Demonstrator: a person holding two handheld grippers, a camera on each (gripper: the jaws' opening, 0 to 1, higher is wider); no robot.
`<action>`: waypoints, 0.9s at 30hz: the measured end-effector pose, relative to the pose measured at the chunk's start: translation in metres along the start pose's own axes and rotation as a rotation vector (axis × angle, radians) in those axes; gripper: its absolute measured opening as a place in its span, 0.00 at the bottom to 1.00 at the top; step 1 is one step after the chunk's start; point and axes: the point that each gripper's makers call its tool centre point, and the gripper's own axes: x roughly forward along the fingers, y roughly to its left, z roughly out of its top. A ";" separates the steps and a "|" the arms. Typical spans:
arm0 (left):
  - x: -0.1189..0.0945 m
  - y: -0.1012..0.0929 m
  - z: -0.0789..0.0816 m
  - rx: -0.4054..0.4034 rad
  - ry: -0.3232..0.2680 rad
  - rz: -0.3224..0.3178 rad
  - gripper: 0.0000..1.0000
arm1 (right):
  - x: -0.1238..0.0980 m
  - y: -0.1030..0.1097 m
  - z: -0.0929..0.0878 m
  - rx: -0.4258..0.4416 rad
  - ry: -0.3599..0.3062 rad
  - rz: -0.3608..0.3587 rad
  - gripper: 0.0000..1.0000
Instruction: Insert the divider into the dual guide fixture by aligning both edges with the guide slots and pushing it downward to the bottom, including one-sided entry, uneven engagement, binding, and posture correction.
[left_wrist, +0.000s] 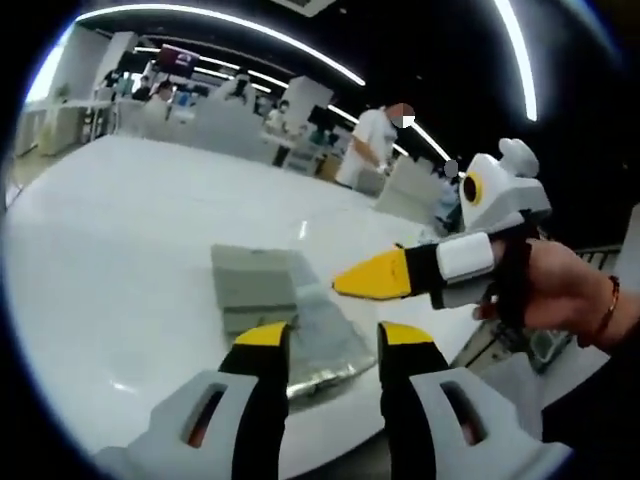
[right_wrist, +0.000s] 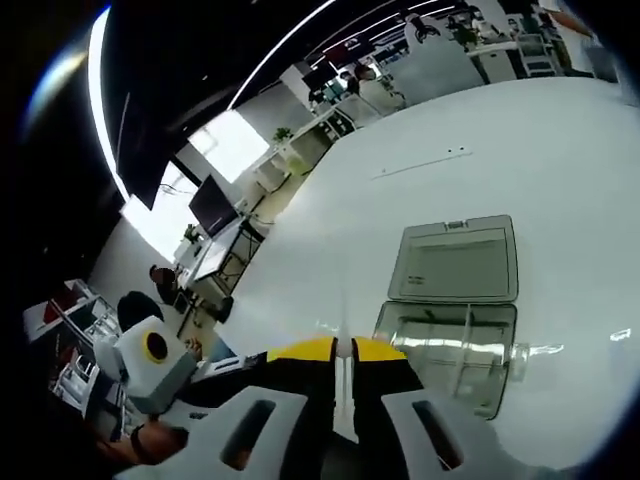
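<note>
- The left gripper (left_wrist: 334, 338) hovers with jaws apart over the table edge, the right gripper (left_wrist: 352, 279) crossing in front, held by a hand (left_wrist: 560, 290).
- The right gripper's (right_wrist: 343, 348) yellow-tipped jaws are nearly together, holding nothing.
- On the glossy white table (left_wrist: 130, 250) lies the clear fixture box (right_wrist: 455, 345), its grey lid (right_wrist: 458, 260) open flat beside it.

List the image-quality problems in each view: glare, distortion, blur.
Left gripper view: strong fisheye bending of the ceiling light strips; the white table is nearly blown out; the background people are soft; the right gripper is sharp. Right gripper view: the bright window is overexposed, light streaks reflect on the clear tray beside the grey lid, and the table edge curves heavily.
</note>
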 end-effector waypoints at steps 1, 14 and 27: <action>-0.001 0.002 0.001 0.015 0.000 0.004 0.33 | 0.000 0.000 0.000 0.006 -0.002 -0.002 0.00; -0.009 0.011 0.005 0.114 0.003 0.014 0.37 | 0.001 -0.015 0.002 0.041 0.035 -0.073 0.00; -0.013 0.011 -0.003 0.164 0.042 -0.019 0.42 | 0.009 -0.027 -0.012 0.068 0.125 -0.135 0.00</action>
